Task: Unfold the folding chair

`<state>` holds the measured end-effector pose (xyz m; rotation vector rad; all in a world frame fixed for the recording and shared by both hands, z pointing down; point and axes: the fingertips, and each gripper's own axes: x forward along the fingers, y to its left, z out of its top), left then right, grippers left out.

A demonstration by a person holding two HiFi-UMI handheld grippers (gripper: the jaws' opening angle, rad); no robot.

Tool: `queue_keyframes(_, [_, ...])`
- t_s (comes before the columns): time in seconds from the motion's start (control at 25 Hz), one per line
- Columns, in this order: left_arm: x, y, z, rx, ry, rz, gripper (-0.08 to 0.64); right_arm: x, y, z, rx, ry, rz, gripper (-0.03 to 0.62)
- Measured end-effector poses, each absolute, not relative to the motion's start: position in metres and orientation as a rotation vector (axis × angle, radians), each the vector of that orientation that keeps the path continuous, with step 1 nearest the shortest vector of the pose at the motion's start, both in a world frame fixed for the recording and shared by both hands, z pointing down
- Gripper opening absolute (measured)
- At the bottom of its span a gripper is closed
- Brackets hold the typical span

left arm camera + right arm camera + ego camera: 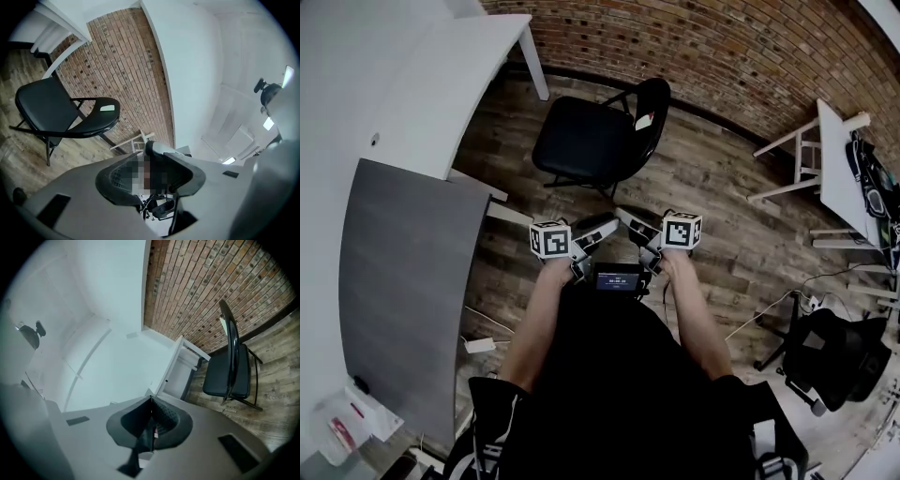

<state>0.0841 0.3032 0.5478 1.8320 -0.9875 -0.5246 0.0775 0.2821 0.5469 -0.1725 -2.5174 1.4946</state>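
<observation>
The black folding chair (584, 141) stands unfolded on the wooden floor in front of the brick wall, seat flat and backrest up. It also shows at the left of the left gripper view (44, 110) and at the right of the right gripper view (229, 373). Both grippers are held close to the person's body, a short way back from the chair and touching nothing. My left gripper (598, 230) (150, 176) is open with nothing between its pads. My right gripper (636, 228) (151, 420) is shut, its pads meeting on nothing.
A white table (441, 75) and a grey tabletop (403, 281) line the left side. A small white table (834, 159) stands at the right. A black office chair (825, 361) sits at the lower right, with cables on the floor near it.
</observation>
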Motion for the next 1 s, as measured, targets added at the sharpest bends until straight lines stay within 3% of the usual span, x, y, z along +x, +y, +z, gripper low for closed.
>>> queue_keyframes(1.0, [0.097, 0.303, 0.539, 1.864, -1.035, -0.495, 0.189, 0.089, 0.284, 0.537, -0.268, -2.537, 1.461, 0.017])
